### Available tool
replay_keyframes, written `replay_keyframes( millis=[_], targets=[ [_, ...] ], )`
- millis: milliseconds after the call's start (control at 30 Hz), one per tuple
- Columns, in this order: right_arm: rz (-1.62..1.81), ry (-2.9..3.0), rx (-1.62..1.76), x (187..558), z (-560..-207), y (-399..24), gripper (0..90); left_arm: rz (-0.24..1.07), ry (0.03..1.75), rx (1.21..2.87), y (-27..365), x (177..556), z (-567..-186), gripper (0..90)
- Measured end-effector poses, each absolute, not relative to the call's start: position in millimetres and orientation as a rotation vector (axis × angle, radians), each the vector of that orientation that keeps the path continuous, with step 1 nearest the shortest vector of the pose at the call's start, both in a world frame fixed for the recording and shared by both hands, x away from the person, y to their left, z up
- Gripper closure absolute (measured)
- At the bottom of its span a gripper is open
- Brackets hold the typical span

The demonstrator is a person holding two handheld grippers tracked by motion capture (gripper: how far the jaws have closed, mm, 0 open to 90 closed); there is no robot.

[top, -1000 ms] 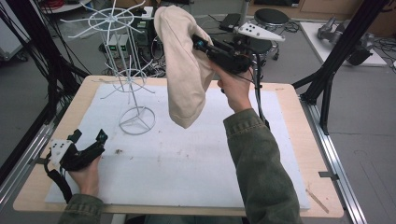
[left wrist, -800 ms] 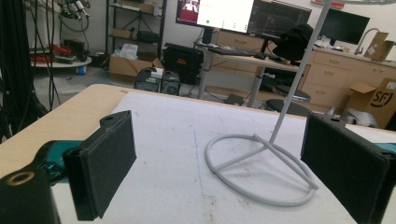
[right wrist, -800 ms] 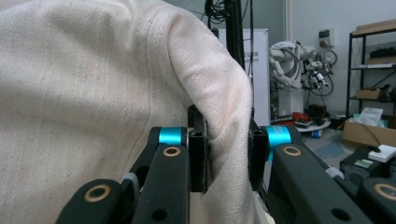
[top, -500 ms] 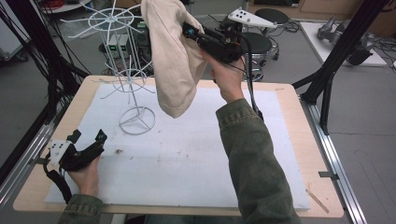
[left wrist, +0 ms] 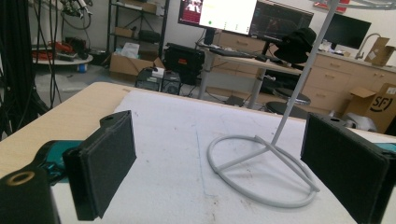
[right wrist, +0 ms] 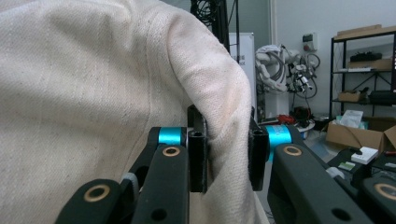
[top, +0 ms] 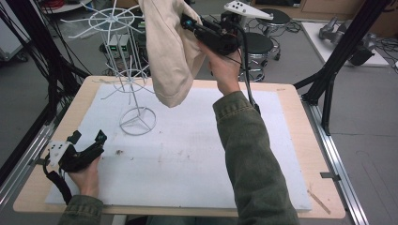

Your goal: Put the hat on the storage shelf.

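Observation:
A cream cloth (top: 169, 51) hangs in the air above the back of the table, beside the top of a white wire rack (top: 123, 70). My right gripper (top: 187, 22) is shut on the cloth's upper edge; in the right gripper view the cloth (right wrist: 93, 93) is pinched between the black jaws, and my right gripper (right wrist: 227, 149) points level. My left gripper (top: 88, 137) rests open at the table's front left, with nothing between its pads. In the left gripper view the rack's ring base (left wrist: 261, 168) lies just ahead of my left gripper (left wrist: 233, 172).
A white mat (top: 187, 154) covers most of the wooden table (top: 300, 117). Black frame posts (top: 347, 51) stand at the right and left. Stools and cables lie on the floor behind the table.
My right gripper has lifted the cloth higher and carried it left toward the top of the wire rack. The left gripper has stayed put.

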State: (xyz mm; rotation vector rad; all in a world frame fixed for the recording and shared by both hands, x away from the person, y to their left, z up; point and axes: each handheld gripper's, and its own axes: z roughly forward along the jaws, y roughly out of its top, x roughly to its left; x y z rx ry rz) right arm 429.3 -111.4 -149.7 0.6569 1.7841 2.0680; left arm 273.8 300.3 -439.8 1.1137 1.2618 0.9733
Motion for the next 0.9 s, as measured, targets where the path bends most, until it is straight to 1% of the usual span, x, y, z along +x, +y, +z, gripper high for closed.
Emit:
replay_keyframes(
  millis=[433, 900],
  targets=[
    [2.036, 1.81, 0.632, 434.5, -138.2, -90.5, 76.4, 0.974, 1.257, 1.116, 299.4, 273.4, -439.8, 10.3],
    [1.889, 1.823, 0.669, 446.8, -120.4, -60.5, 76.1, 0.97, 1.264, 1.119, 300.1, 274.0, -441.1, 10.4]
  ],
)
